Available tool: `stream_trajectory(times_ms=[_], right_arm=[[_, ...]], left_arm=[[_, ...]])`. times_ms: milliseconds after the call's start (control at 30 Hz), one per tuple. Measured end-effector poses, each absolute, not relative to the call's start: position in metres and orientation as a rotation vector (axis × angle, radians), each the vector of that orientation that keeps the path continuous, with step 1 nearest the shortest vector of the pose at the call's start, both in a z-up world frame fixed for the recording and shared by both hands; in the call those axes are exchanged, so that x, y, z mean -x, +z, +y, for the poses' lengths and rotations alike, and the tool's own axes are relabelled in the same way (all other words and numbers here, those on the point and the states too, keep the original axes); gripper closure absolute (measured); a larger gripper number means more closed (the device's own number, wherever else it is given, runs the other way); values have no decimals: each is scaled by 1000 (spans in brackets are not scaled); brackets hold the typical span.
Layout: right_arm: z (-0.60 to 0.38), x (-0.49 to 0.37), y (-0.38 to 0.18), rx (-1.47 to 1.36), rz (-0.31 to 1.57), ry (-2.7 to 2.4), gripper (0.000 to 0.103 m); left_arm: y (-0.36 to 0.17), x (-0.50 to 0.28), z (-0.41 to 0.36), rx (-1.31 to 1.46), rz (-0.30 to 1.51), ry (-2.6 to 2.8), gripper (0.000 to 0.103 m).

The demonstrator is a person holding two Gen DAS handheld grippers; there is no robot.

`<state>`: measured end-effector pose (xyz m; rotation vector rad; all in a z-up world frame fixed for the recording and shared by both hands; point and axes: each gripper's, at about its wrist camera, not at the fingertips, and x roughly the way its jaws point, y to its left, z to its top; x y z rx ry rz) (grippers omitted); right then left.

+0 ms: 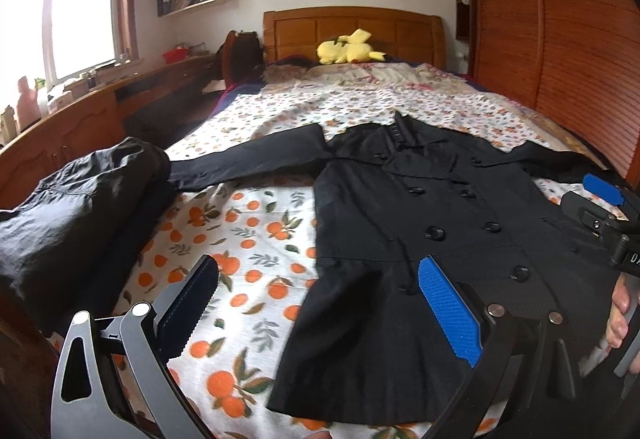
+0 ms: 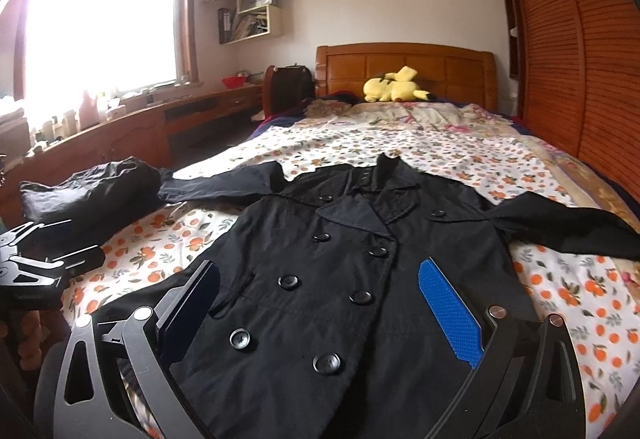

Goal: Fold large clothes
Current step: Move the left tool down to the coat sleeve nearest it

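Observation:
A black double-breasted coat (image 1: 420,223) lies flat, front up, on the orange-print bedsheet (image 1: 248,239), both sleeves spread out sideways. It also shows in the right wrist view (image 2: 340,271). My left gripper (image 1: 320,303) is open and empty, hovering over the coat's lower left hem. My right gripper (image 2: 320,307) is open and empty above the coat's lower front; it also shows at the right edge of the left wrist view (image 1: 600,199).
A pile of dark folded clothes (image 1: 76,207) lies at the bed's left edge, by the coat's left sleeve. A yellow plush toy (image 1: 348,47) sits by the wooden headboard (image 1: 352,27). A wooden desk (image 1: 72,127) runs along the left; a slatted wardrobe (image 1: 560,39) stands on the right.

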<state>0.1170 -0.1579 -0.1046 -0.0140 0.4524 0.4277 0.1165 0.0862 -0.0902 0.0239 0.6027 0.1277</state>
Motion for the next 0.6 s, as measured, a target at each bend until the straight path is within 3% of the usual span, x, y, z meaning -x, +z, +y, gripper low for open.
stream_trajectory(times_ms=[600], right_arm=[[-83, -190, -122, 100, 461, 487, 6]], left_arm=[[-110, -191, 138, -49, 661, 112, 2]])
